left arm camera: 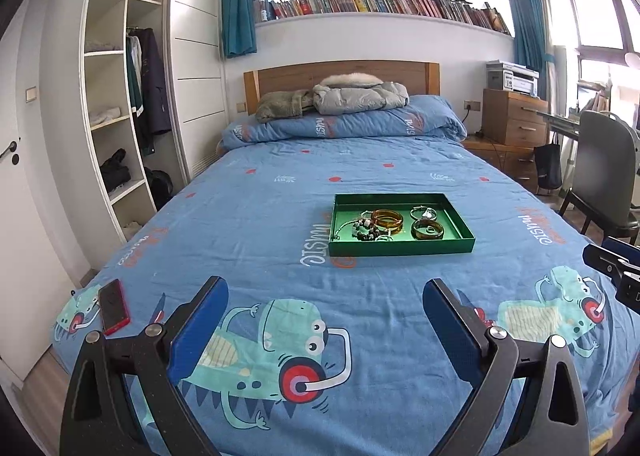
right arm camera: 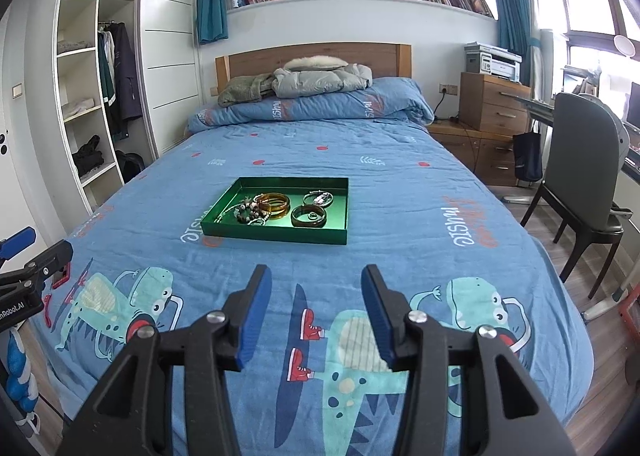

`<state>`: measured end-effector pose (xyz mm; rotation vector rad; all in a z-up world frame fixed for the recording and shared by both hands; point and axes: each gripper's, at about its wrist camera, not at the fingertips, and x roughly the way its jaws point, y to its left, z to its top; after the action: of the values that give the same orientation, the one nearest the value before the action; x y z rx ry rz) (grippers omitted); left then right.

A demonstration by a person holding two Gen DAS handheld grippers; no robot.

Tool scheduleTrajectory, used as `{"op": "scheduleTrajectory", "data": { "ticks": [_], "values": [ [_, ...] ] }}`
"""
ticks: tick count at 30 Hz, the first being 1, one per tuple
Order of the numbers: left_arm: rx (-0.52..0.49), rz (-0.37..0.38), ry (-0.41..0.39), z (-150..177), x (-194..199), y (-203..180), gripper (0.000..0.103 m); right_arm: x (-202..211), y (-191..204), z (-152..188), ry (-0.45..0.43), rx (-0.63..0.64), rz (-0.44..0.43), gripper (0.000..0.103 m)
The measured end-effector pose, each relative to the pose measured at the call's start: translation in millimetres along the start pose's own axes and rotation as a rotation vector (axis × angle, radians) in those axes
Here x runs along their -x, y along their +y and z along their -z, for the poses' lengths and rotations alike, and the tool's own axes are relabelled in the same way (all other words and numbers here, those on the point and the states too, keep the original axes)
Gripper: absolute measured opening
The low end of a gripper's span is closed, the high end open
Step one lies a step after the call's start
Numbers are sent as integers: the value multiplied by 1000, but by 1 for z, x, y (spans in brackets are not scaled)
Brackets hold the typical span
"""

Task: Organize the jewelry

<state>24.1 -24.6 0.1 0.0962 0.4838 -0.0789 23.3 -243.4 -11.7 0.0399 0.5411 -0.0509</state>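
Ahead of the left tongs, well beyond their tips and slightly to the right, a green tray sits flat on the bed, corralling the jewelry, probably so nothing sinks into the quilt; these tongs hang level, spread wide and empty. From the right wrist, the right tongs gape moderately, holding nothing, with the tray ahead and a little left.
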Motion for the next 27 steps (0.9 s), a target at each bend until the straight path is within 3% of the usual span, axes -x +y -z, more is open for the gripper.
{"op": "scheduleTrajectory", "data": {
  "ticks": [18, 27],
  "values": [
    [38, 32, -53, 6, 29, 9, 102, 34, 2, 3, -48, 26, 58, 49],
    [33, 19, -50, 9, 32, 10, 103, 40, -5, 5, -71, 30, 90, 71]
  ]
}}
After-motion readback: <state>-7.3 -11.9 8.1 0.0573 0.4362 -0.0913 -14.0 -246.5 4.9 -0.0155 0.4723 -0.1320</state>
